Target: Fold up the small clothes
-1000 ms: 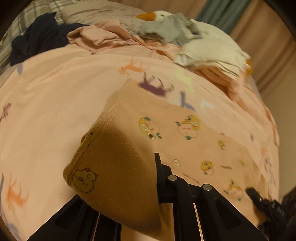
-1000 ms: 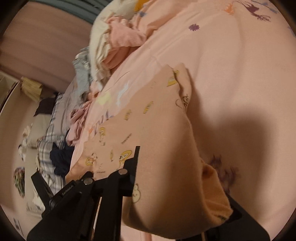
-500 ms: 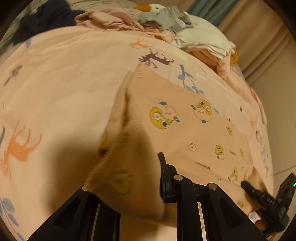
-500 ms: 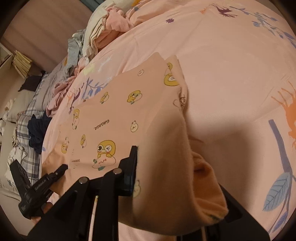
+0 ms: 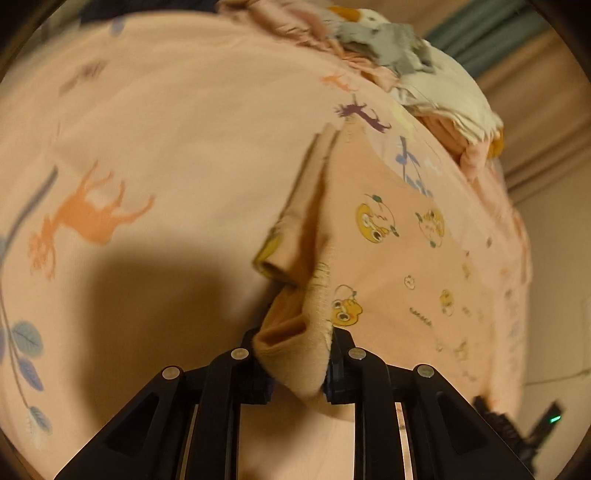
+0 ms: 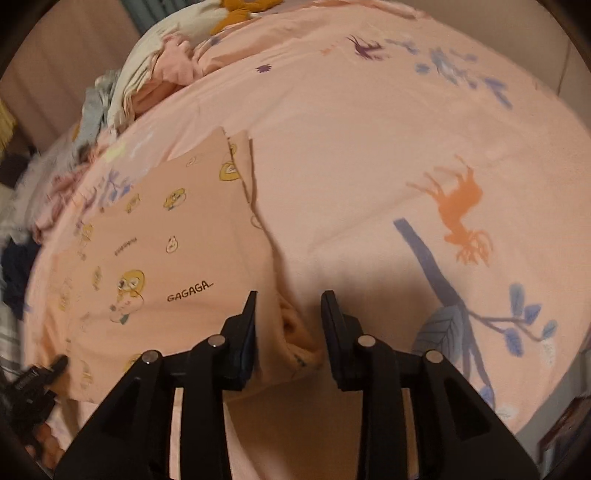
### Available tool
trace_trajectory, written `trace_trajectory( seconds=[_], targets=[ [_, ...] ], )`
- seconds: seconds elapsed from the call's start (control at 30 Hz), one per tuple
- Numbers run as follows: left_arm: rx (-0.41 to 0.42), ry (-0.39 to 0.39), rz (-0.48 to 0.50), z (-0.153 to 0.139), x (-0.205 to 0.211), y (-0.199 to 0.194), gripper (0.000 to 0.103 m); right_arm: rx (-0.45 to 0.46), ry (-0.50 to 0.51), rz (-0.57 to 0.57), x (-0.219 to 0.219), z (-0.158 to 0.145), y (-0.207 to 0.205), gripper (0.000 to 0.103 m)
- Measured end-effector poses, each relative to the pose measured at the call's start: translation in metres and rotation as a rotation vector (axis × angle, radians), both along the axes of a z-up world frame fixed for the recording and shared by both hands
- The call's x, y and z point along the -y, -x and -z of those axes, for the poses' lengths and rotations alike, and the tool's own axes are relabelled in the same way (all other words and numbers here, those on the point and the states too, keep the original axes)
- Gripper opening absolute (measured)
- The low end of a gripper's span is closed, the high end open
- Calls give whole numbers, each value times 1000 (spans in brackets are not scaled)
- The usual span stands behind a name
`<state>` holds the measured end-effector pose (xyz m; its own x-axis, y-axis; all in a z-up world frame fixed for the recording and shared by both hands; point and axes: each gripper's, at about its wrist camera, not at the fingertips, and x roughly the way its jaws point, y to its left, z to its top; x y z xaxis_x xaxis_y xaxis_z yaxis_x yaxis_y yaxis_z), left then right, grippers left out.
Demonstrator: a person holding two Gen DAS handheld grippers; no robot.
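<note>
A small peach garment [image 5: 399,266] printed with yellow cartoon ducks lies on a bed covered by a pink sheet [image 5: 192,122] patterned with orange and purple deer and blue branches. In the right wrist view the same garment [image 6: 159,236] shows the word "GAGAGA" and lies spread toward the near edge of the bed, its folded side edge running away from the camera.

The left gripper [image 5: 297,363] has a bunched corner of the garment between its 2 fingers. Its jaws have just been opening a little and now stand slightly apart, with the thick fold filling the gap and touching both pads, so it looks lightly clamped on the cloth. The right gripper [image 6: 288,332] has also just been opening: its jaws stand visibly apart, and the garment's corner sits loose between them, touching the left pad only, with a gap beside the right pad.

Compared with 1 second ago, the garment is no longer draped high over both grippers. Then a large hanging fold covered each pair of fingers; now most of the cloth lies flat on the sheet, and only small corners remain at the fingertips. Both grippers have come lower and closer to the bed.

A pile of other clothes [image 5: 436,85] sits at the far corner of the bed, with curtains [image 5: 480,33] behind.
</note>
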<state>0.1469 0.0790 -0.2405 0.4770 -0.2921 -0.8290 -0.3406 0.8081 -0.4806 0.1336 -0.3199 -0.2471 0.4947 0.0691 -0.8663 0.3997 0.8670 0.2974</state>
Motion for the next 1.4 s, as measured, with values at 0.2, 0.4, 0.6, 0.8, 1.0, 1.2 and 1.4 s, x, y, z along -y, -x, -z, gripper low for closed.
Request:
trace_trajectory(
  seconds=[0.2,0.4,0.6,0.8,1.0,1.2,1.4],
  targets=[
    [-5,25,-14,-1,-6,10,22,-13,59,14,-5,-1,-1,30],
    [-7,-50,-27,-5,6,7,22,-12,164,-5,-22,-11,7,32],
    [10,-72,-33,-8,14,5,22,23,173,8,-15,-23,22,33],
    [16,-132,4,-12,23,4,22,147,217,-3,-27,-66,37,36],
    [6,-70,18,-9,25,0,22,226,270,-209,-86,-94,-15,36],
    [-2,-77,10,-8,27,-4,22,133,134,-341,-128,-36,-52,34],
    [13,-105,-13,-5,31,-6,26,43,65,-320,-132,-3,-49,34]
  ],
)
